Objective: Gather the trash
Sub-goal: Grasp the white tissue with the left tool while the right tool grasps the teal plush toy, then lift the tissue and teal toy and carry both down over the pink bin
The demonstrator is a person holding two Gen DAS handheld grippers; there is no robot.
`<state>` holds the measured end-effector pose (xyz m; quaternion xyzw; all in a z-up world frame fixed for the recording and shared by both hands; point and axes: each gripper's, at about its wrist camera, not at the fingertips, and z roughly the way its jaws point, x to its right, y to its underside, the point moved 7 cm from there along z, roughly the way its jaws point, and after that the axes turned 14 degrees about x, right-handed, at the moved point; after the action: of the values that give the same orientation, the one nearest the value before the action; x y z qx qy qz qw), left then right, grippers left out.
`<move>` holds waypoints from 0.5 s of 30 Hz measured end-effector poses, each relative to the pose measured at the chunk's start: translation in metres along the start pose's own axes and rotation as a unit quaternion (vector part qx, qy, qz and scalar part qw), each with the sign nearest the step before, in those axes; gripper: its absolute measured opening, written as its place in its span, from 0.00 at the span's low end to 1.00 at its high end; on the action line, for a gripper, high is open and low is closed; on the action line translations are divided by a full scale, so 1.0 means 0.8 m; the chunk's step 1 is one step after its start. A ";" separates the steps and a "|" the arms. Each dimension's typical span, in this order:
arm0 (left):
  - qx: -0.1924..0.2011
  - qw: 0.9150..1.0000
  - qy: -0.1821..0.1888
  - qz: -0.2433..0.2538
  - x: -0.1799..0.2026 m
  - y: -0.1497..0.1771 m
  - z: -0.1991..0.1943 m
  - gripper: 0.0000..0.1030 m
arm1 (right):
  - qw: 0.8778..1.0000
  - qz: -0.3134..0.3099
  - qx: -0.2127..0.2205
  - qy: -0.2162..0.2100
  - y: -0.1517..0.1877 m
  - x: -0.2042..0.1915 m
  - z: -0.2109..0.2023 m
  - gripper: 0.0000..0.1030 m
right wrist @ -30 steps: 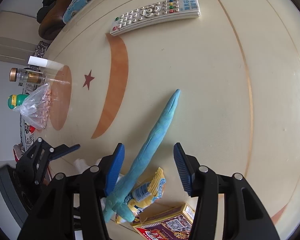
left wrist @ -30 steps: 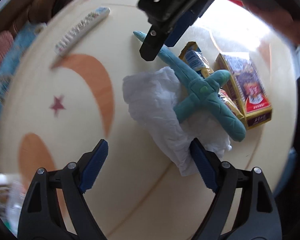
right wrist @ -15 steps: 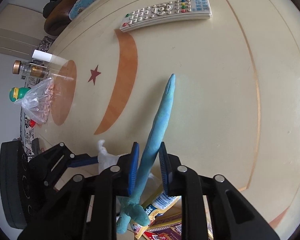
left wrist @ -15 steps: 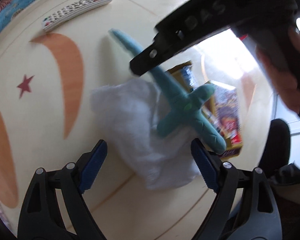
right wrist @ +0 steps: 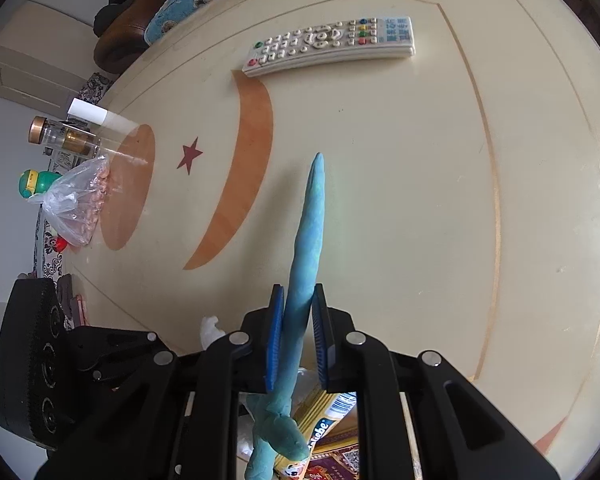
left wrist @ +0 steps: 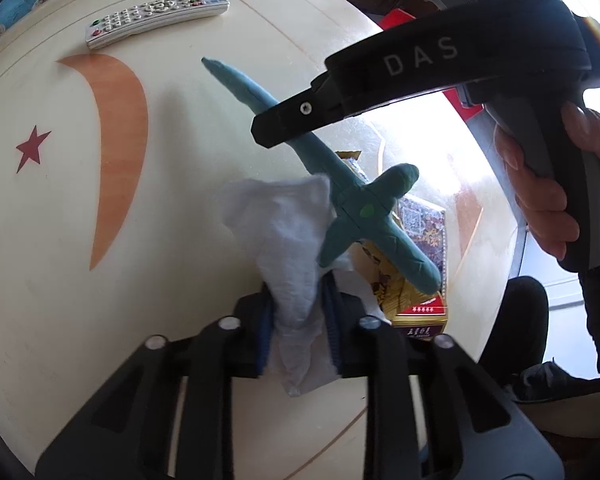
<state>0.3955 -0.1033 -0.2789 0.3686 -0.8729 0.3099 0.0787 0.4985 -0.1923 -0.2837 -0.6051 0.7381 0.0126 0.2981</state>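
Both the left claw [left wrist: 297, 320] and right claw [right wrist: 298, 336] are black plastic with silver screws, ribbed blue pads, and one arm lettered "DAS".

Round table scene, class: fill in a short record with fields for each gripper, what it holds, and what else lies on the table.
left gripper: shut on the tissue; its jaws have just been closing
right gripper: shut on the blue clay sword, blade pointing away from the camera
sword handle: lies over the tissue's edge and the packets
beneath the sword: yellow snack wrapper and red-and-gold box
further off: remote, bag of pink bits, glass bottle
surface: cream table with orange crescents and a red star
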 end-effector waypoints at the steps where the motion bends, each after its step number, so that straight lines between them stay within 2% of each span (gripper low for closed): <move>1: 0.006 1.000 -0.003 -0.001 0.000 0.001 -0.004 0.16 | 1.000 0.004 0.003 -0.004 -0.002 0.000 -0.003 0.14; 8: 0.029 0.999 -0.026 -0.031 -0.021 0.003 -0.012 0.15 | 0.999 0.013 0.026 -0.017 -0.013 -0.003 -0.024 0.12; 15: 0.061 0.994 -0.067 -0.054 -0.046 0.003 -0.049 0.15 | 0.999 0.022 0.040 -0.028 -0.014 -0.011 -0.043 0.12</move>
<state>0.4162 -0.0568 -0.2627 0.4391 -0.8347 0.3321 0.0142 0.4945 -0.2005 -0.2473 -0.5754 0.7429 0.0066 0.3420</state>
